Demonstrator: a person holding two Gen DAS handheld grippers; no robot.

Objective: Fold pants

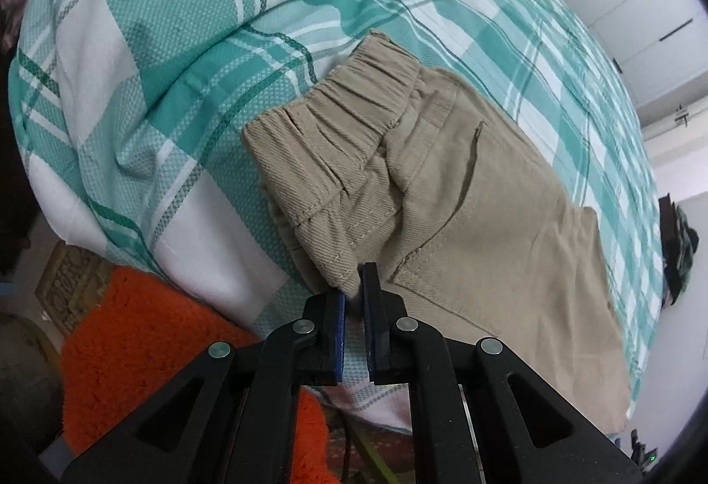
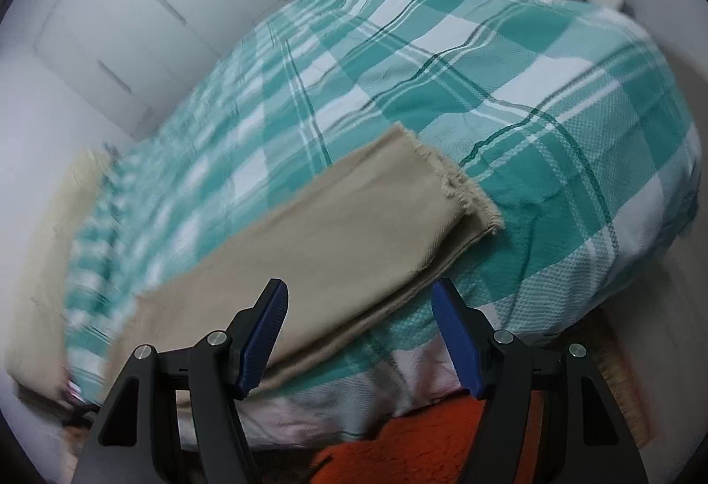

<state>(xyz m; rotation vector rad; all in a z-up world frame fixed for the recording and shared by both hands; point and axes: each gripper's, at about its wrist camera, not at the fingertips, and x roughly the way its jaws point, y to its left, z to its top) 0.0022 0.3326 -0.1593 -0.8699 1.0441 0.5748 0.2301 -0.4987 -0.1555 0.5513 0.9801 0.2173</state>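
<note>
Khaki pants (image 1: pixel 442 192) lie on a bed covered by a teal-and-white plaid bedspread (image 1: pixel 146 55); in the left wrist view the elastic waistband (image 1: pixel 336 117) sits at centre frame, doubled over itself, with the seat and a slit pocket running toward the lower right. The left gripper (image 1: pixel 353 296), at lower centre, has its blue-padded jaws drawn nearly together on the near corner of the folded waist section; a thin edge of khaki cloth appears pinched between the pads, though a narrow gap shows lower down. In the right wrist view the two legs lie stacked as one band from lower left toward centre right, ending in frayed hems (image 2: pixel 460 192); the right gripper (image 2: pixel 359 298), at lower centre, stands with jaws wide apart, straddling the near edge of the stacked legs and holding nothing; this view is blurred at left. An orange rug (image 1: pixel 146 351) shows below the bed edge in both views.

Judged step: securing both ends before the next fold; to do it well, the right jaws should close on both leg layers together, near the edge, so neither slips; both ends should rise evenly, cloth kept taut, and the hems be carried toward the waistband with edges aligned; the chief risk is catching the bedspread with the cloth.
</note>
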